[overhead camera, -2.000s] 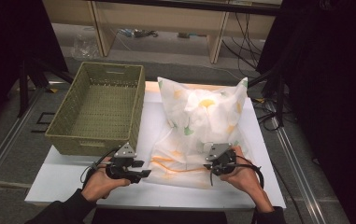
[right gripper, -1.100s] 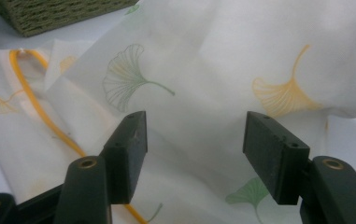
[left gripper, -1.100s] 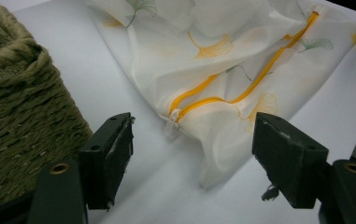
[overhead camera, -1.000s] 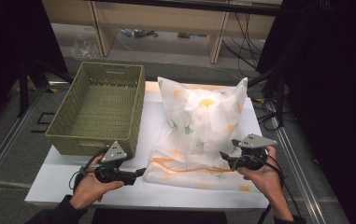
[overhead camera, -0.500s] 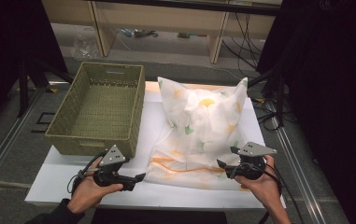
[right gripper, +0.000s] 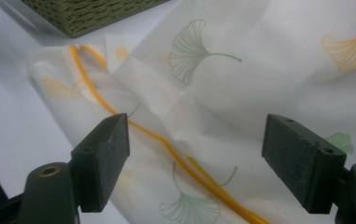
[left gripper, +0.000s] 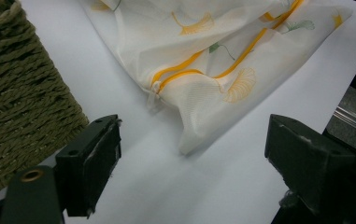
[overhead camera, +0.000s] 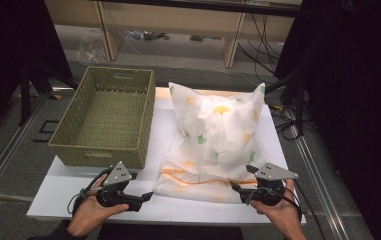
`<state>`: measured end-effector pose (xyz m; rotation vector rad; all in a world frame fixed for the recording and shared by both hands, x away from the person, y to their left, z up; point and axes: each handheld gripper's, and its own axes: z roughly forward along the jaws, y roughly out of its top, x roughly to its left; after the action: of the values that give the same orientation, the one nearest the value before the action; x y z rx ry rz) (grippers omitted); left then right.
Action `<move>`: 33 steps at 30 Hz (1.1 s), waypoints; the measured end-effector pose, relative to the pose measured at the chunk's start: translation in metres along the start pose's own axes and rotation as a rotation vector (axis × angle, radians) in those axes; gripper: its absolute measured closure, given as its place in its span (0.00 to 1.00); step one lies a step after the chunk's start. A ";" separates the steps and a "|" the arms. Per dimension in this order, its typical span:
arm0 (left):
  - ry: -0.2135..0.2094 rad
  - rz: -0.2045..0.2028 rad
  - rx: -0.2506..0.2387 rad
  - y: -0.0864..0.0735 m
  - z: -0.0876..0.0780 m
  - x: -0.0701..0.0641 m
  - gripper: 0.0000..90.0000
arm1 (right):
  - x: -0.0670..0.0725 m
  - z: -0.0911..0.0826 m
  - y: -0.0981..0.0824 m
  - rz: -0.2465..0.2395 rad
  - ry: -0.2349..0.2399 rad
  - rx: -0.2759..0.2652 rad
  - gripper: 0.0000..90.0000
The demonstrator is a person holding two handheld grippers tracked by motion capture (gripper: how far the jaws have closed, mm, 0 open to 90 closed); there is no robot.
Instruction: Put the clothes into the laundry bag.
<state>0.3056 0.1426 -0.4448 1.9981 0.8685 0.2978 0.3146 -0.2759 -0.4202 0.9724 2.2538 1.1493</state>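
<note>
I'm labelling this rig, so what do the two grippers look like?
Both are black handheld units. The left gripper and right gripper each carry a grey three-cornered plate on top and trail a black cable. Their jaws are black rectangular blocks. A dark sleeve shows at the left wrist.

Olive-green woven basket [overhead camera: 105,117], white counter [overhead camera: 68,192], white pillowcase [overhead camera: 217,135] printed with yellow and green ginkgo leaves, orange zipper [right gripper: 166,144] line

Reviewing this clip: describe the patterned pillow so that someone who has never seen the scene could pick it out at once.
On the white table, look right of the woven green basket. The pillow lies there, its open case end trailing toward the person, between the left claw and right claw. It is the one soft thing: white fabric with yellow and green ginkgo leaves and an orange zip line.
</note>
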 end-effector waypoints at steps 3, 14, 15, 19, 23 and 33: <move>0.003 0.001 -0.013 -0.001 -0.002 -0.003 0.19 | 0.003 -0.002 -0.007 0.010 0.001 -0.002 0.25; -0.005 0.021 -0.011 -0.005 -0.004 -0.006 0.18 | 0.011 -0.009 -0.025 0.022 0.012 -0.023 0.24; 0.004 0.016 -0.014 -0.005 -0.003 -0.007 0.18 | 0.011 -0.009 -0.024 0.026 0.009 -0.028 0.24; 0.009 0.009 -0.022 -0.006 -0.003 -0.004 0.18 | 0.010 -0.007 -0.024 0.022 0.008 -0.025 0.23; 0.016 0.023 -0.005 -0.006 -0.005 -0.003 0.18 | 0.010 -0.006 -0.023 0.017 0.004 -0.025 0.23; 0.020 0.005 -0.018 -0.007 -0.004 -0.004 0.18 | 0.011 -0.002 -0.022 0.002 0.025 -0.008 0.23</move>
<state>0.2971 0.1446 -0.4478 1.9841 0.8701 0.3281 0.2971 -0.2782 -0.4376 0.9619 2.2671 1.1768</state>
